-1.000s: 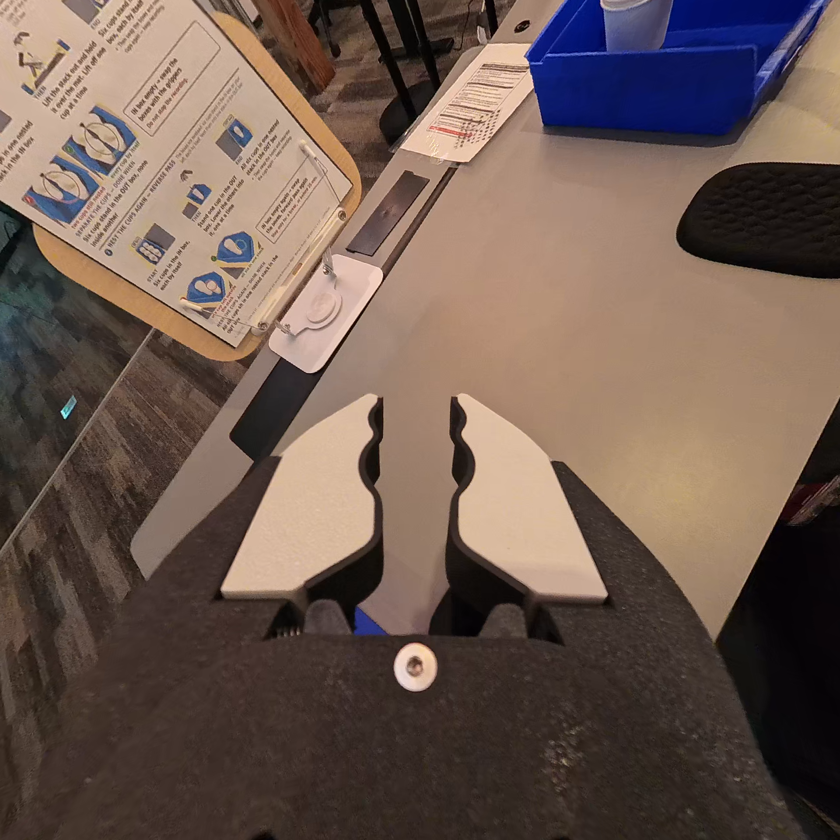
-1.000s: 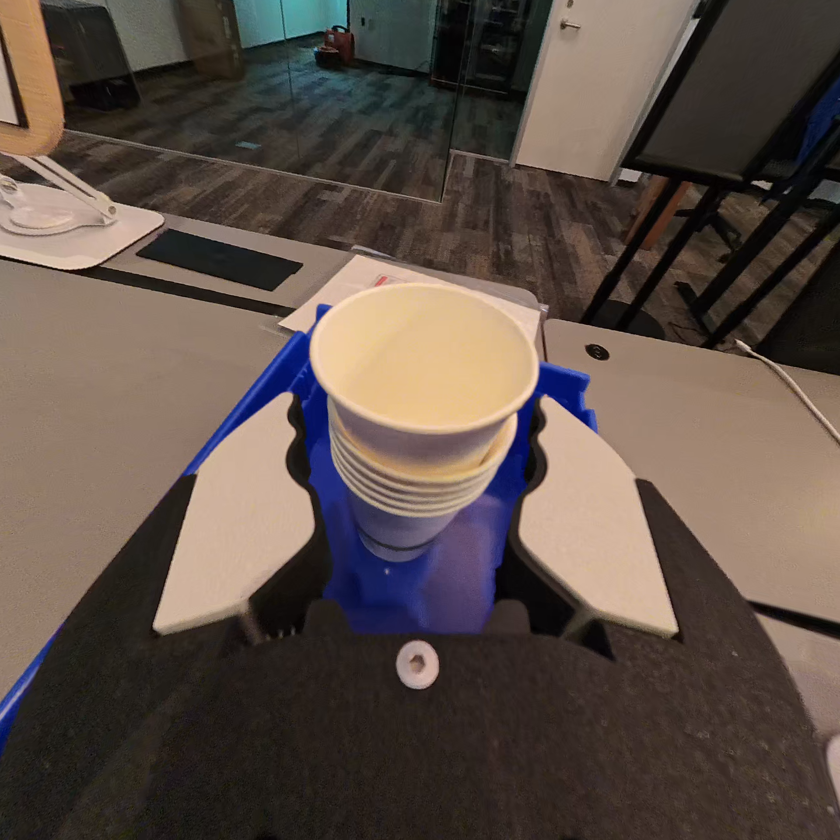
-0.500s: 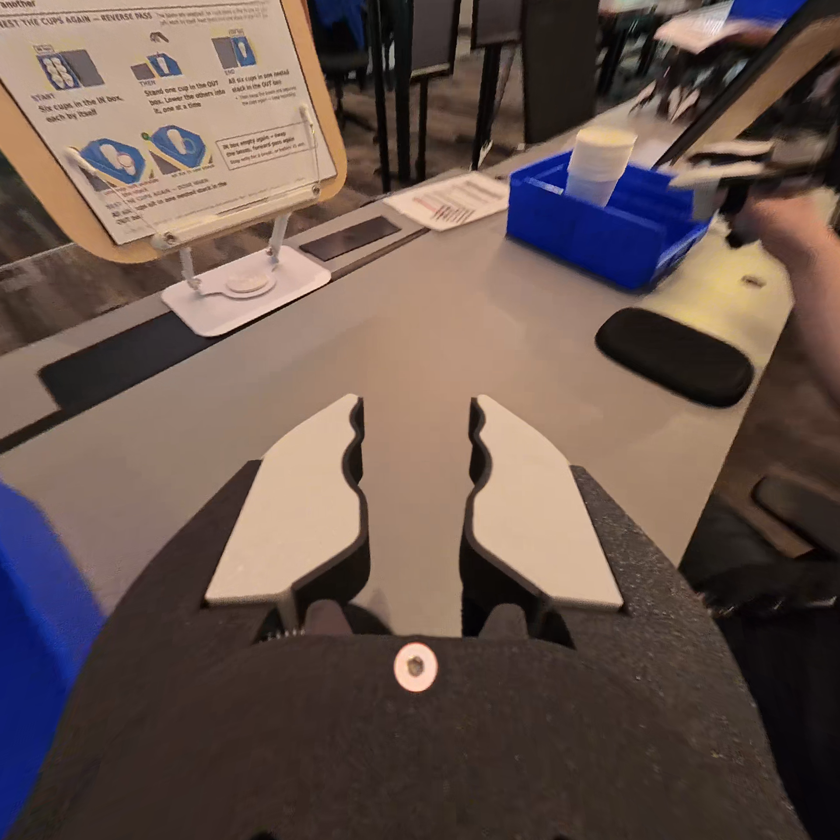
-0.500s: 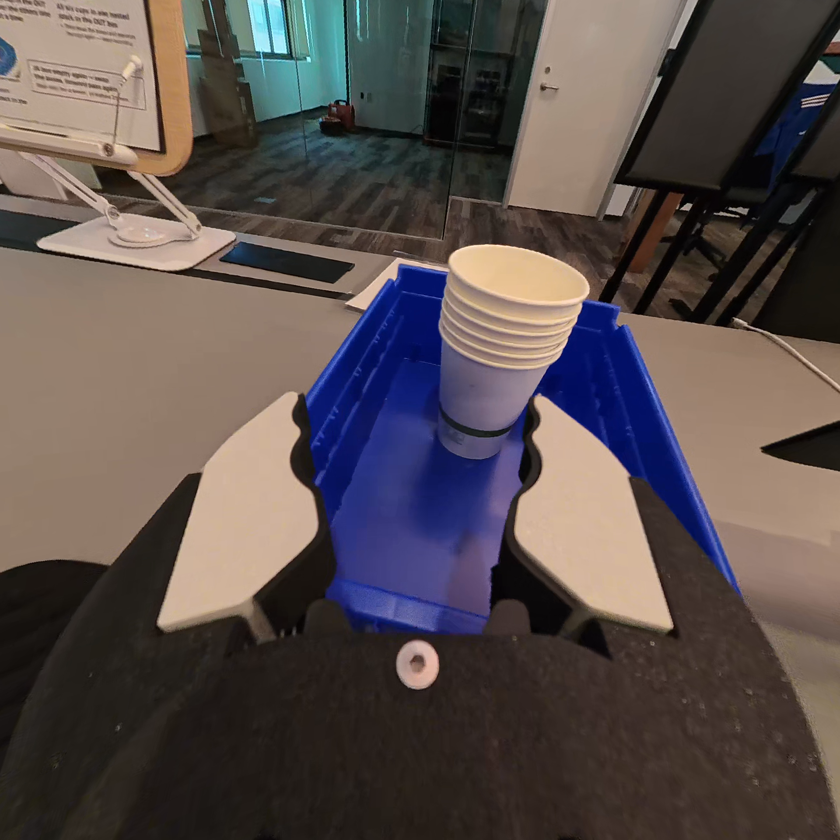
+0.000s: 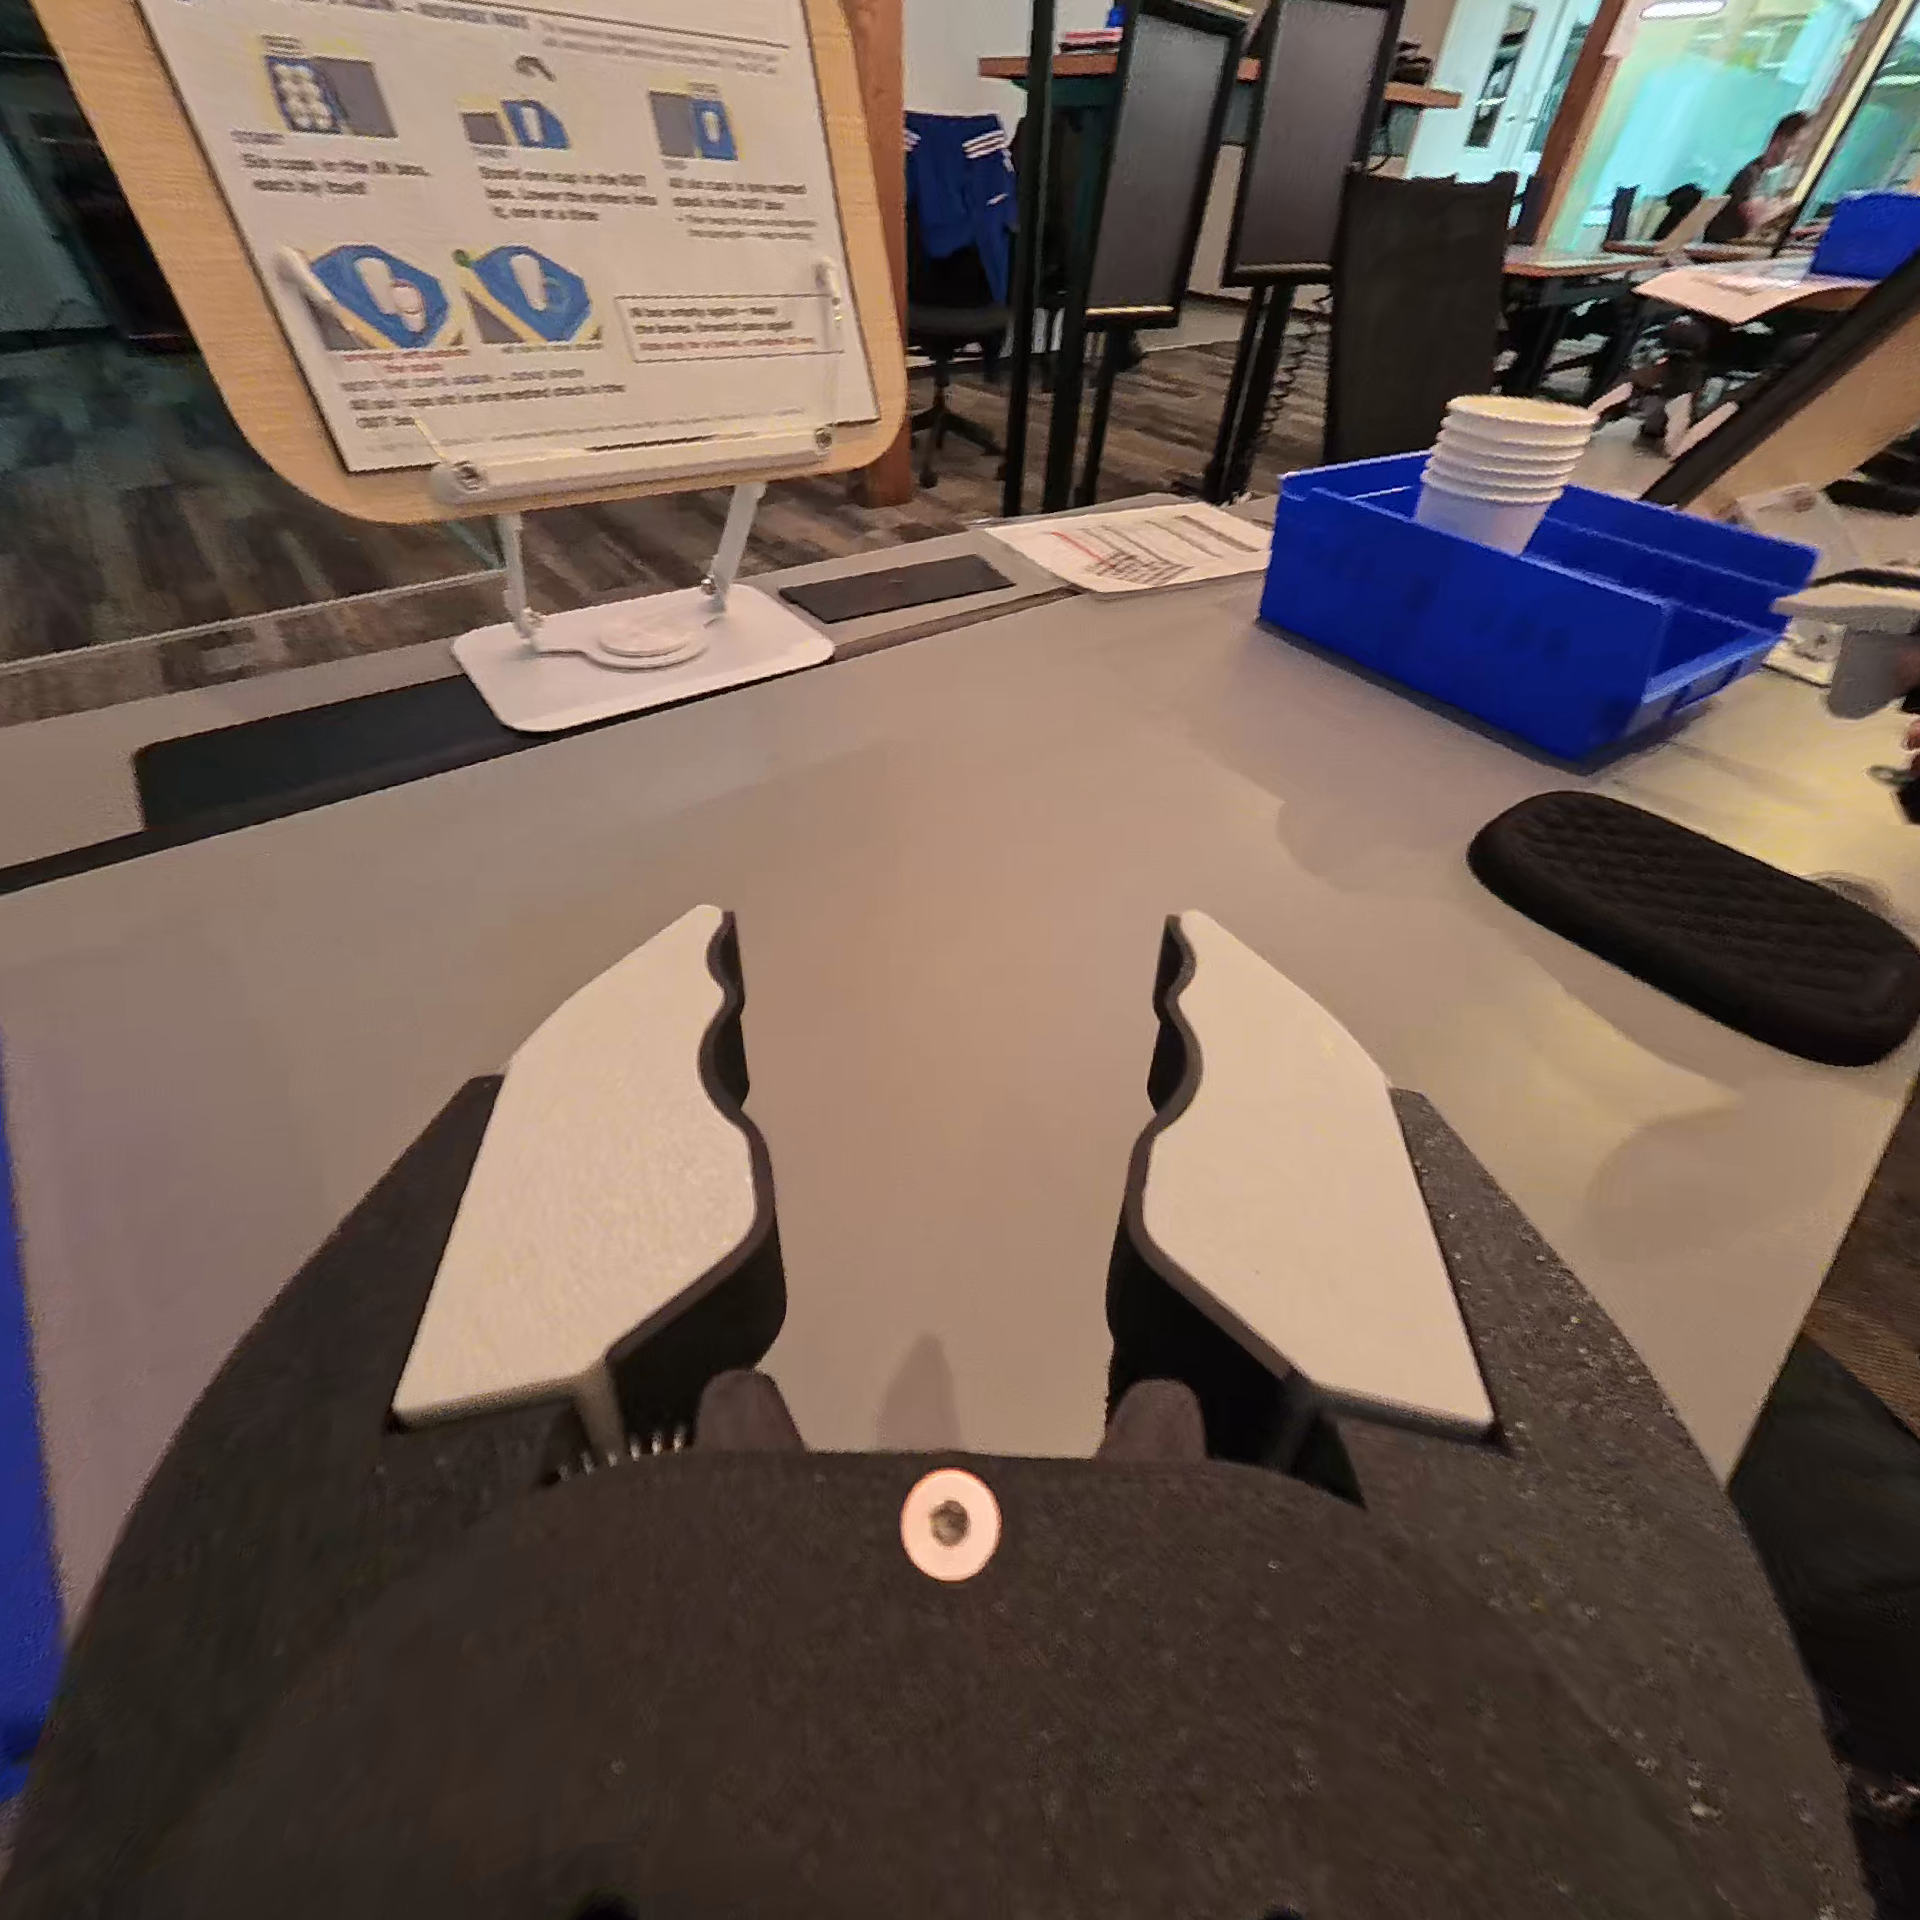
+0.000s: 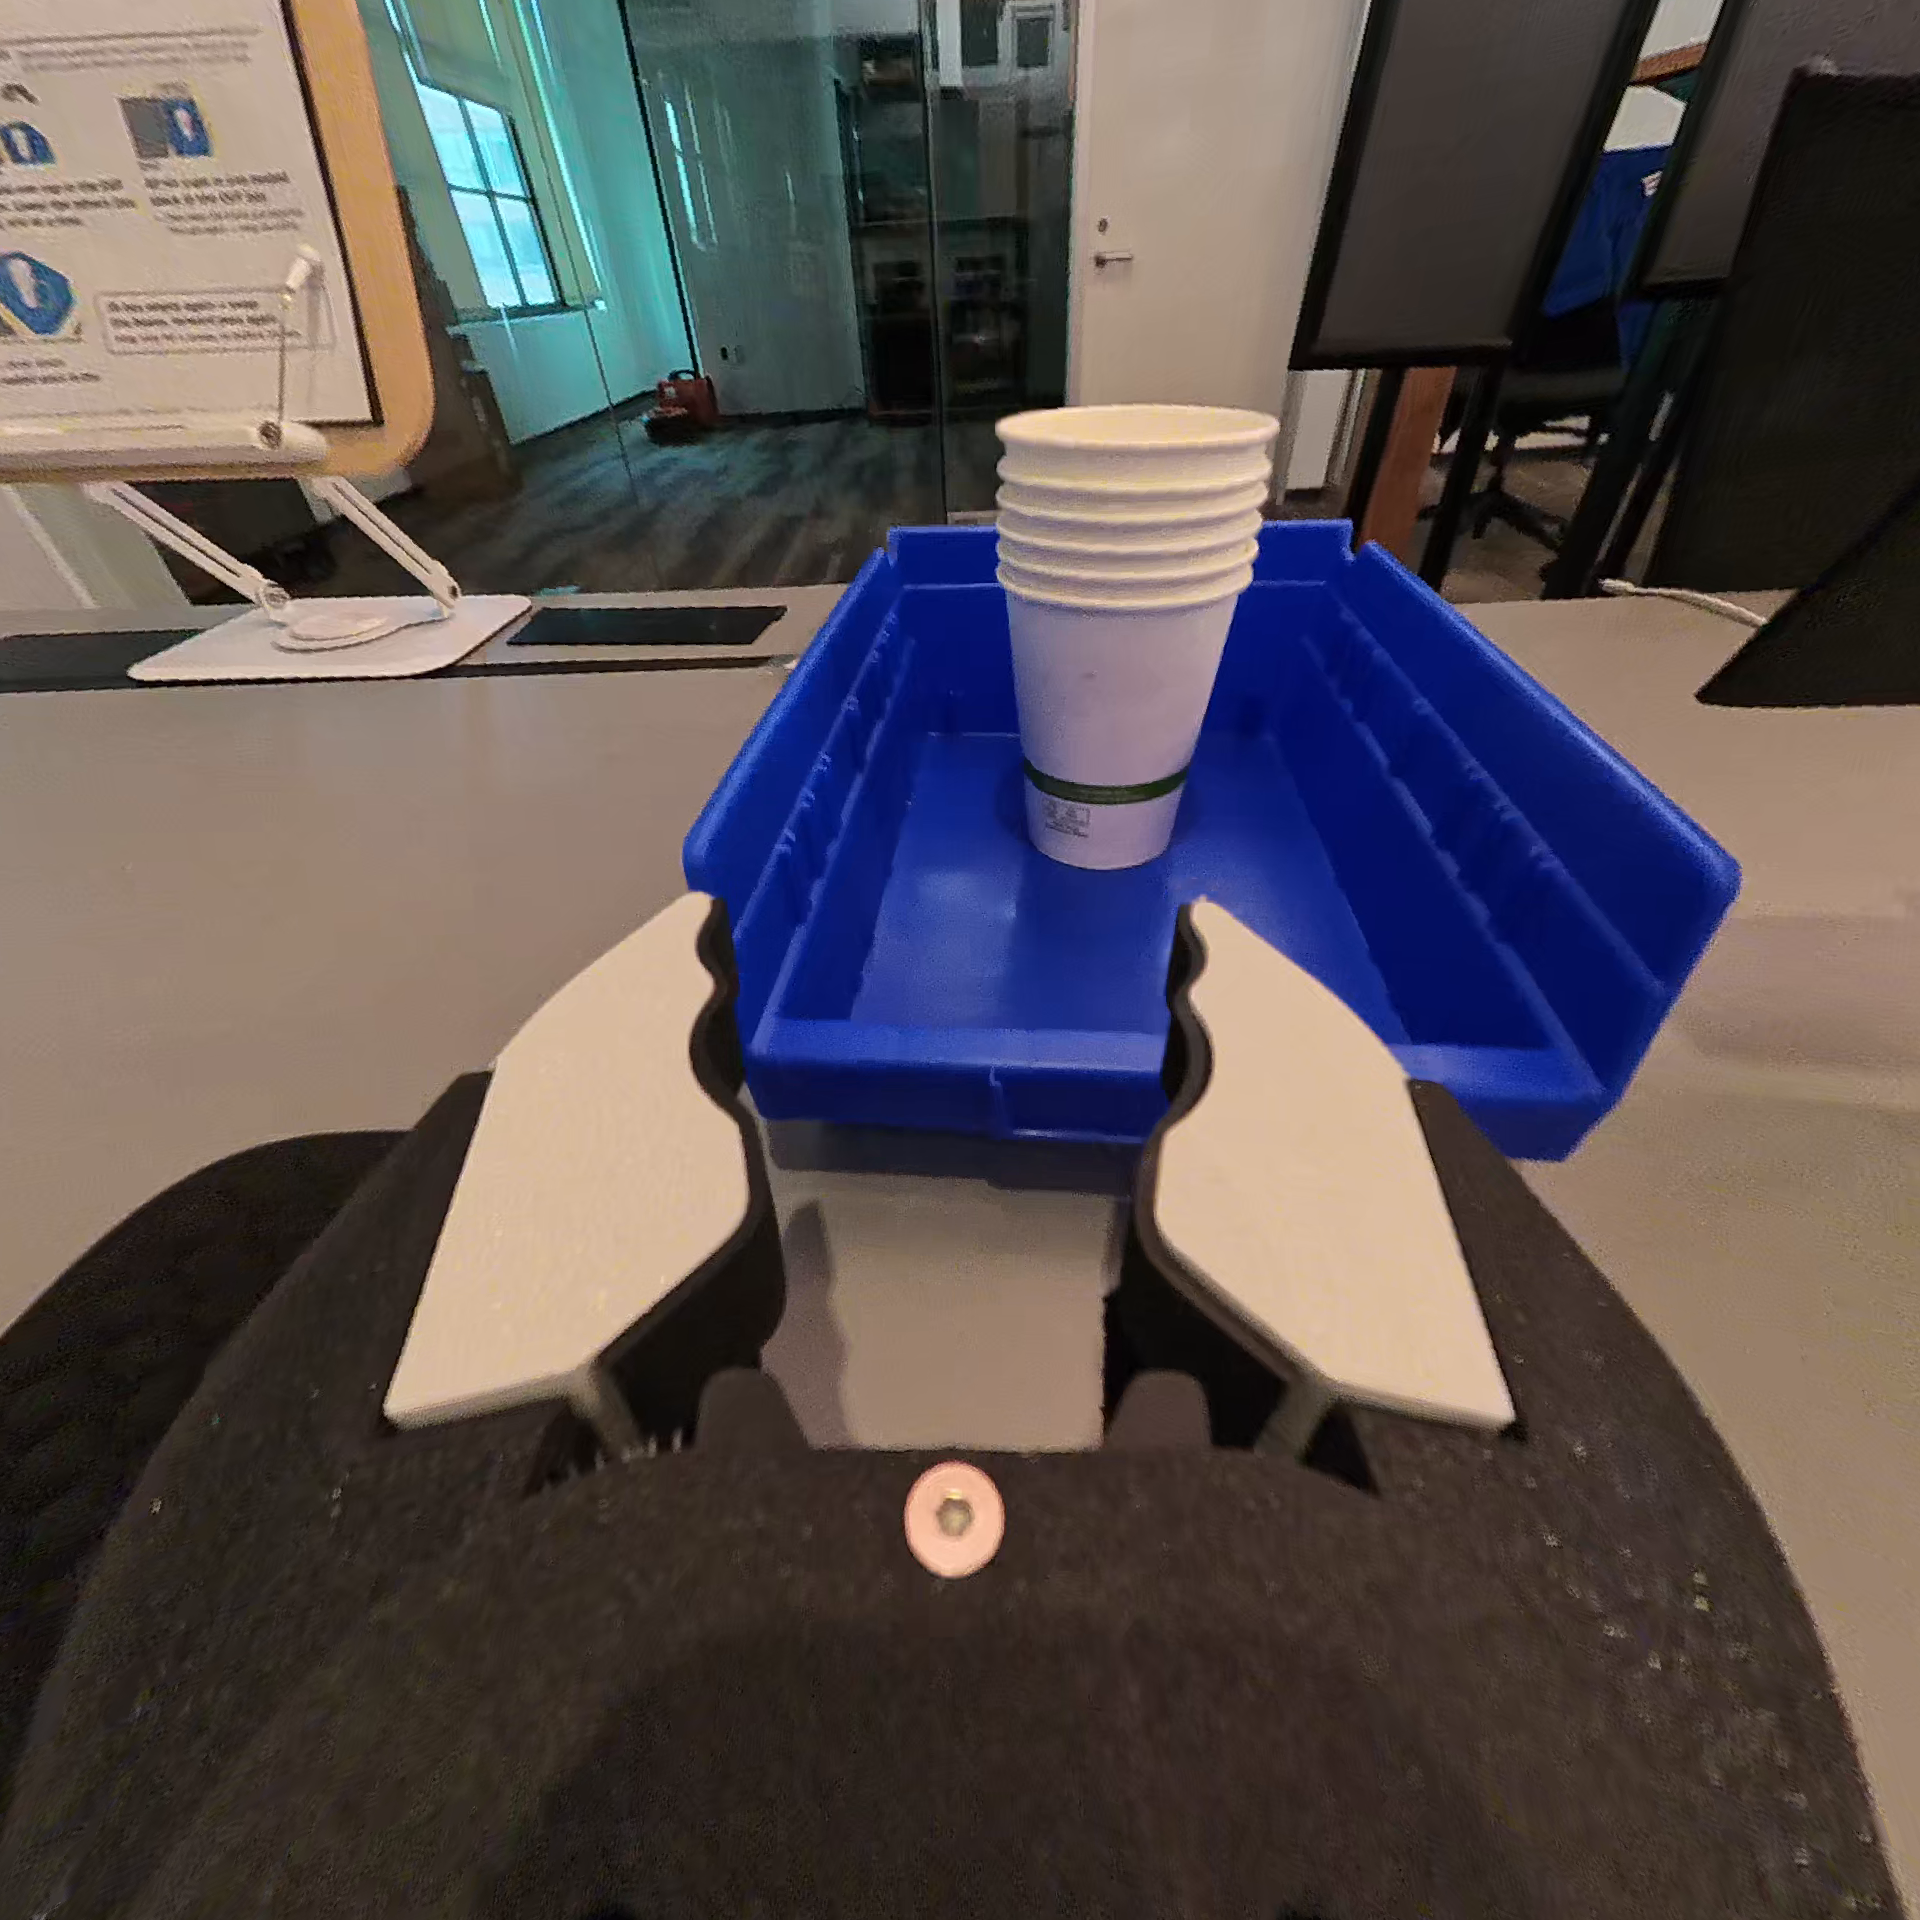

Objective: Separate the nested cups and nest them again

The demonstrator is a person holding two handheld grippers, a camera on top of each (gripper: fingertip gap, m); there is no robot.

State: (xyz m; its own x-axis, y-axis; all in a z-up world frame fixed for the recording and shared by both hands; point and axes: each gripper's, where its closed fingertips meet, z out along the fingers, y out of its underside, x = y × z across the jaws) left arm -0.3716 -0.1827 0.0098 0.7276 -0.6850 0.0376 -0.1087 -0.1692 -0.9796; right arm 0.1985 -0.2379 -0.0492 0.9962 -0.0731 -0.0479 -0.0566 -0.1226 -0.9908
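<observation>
Jaws of the right gripper (image 6: 951, 920) stood wide apart and empty, levelled low over the grey surface (image 6: 312, 883) just short of the blue bin's (image 6: 966, 1070) near wall. Dead ahead, between the jaw lines, the nested cup stack (image 6: 1127, 623) stood upright toward the bin's far end, long axis vertical, rims well above the bin walls. Right gripper was plainly the nearer one. Left gripper (image 5: 945, 920) also had its jaws spread and held nothing, hovering over bare surface; from it the stack (image 5: 1501, 473) lay far off, up and to the right, past a black wrist pad (image 5: 1704, 966). Judgement: the stack is not yet separated, and a forward reach over the near wall would put the right jaws on either side of it.
</observation>
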